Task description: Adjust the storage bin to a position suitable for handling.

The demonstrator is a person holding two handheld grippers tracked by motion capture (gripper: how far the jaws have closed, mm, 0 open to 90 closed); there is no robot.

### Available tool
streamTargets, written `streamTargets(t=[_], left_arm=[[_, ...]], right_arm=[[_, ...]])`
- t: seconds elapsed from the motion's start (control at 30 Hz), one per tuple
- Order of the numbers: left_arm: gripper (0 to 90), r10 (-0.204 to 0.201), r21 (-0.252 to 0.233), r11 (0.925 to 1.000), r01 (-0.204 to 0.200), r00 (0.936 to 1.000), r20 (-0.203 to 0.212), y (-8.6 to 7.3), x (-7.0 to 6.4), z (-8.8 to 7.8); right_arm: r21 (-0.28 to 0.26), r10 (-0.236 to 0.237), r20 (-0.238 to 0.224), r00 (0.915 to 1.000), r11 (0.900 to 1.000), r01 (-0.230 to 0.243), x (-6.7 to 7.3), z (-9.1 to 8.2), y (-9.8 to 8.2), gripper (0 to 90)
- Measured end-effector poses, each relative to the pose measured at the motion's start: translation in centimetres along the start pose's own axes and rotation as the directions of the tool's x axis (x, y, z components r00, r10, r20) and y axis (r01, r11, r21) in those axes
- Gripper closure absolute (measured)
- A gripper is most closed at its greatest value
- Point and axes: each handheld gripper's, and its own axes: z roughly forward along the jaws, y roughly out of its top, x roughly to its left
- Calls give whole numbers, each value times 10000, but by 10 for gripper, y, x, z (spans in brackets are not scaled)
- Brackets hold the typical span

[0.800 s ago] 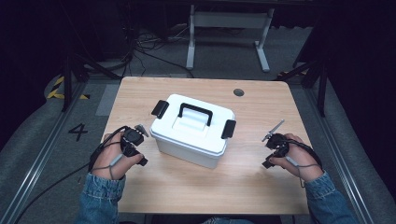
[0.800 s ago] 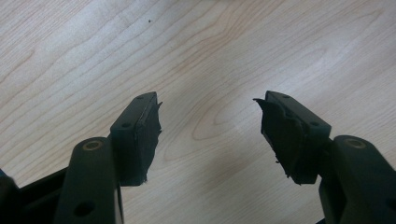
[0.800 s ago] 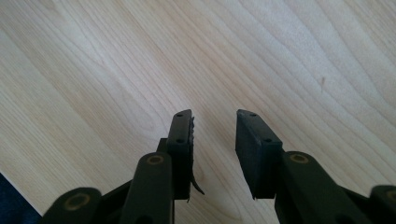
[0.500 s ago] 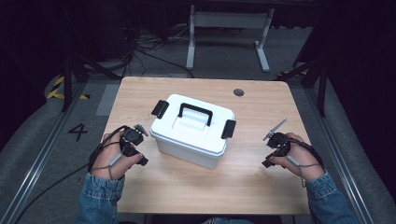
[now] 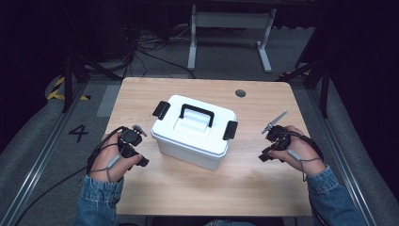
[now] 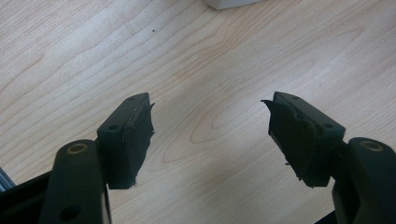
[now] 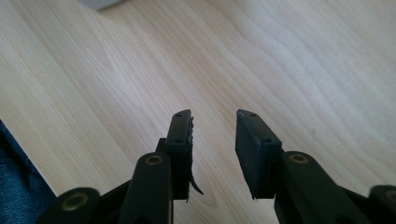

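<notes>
The white storage box point(image 5: 195, 132) stands near the middle of the wooden table point(image 5: 197, 188), turned slightly askew to the table edges, lid on, black carry handle point(image 5: 196, 114) lying along the top, and a black latch point(image 5: 161, 109) on each short end. Compared with the two earlier high-view frames, nothing has shifted: the box keeps the same position and angle, and both hands rest at the same spots on either side of it. The left gripper point(image 5: 131, 141) sits on the table just beside the near left corner of the box; the left gripper view shows its jaws spread wide with bare wood grain between them, holding nothing, and a sliver of the box at the top edge. The right gripper point(image 5: 275, 139) lies well apart from the right end of the box; the right gripper view shows its jaws parted by a narrower gap, likewise empty. The absence of change indicates a rest pose; work on the box has not begun. The latches appear to sit against the lid, so releasing them would be the likely first operation, one gripper per end
</notes>
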Motion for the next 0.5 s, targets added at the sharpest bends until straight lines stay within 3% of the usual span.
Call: streamTargets(t=[0.5], left_arm=[[314,-26,-21,10000,26,10000,68,0,2,-1]], right_arm=[[-446,-625,-173,9979,9971,617,6,-32,42,667]])
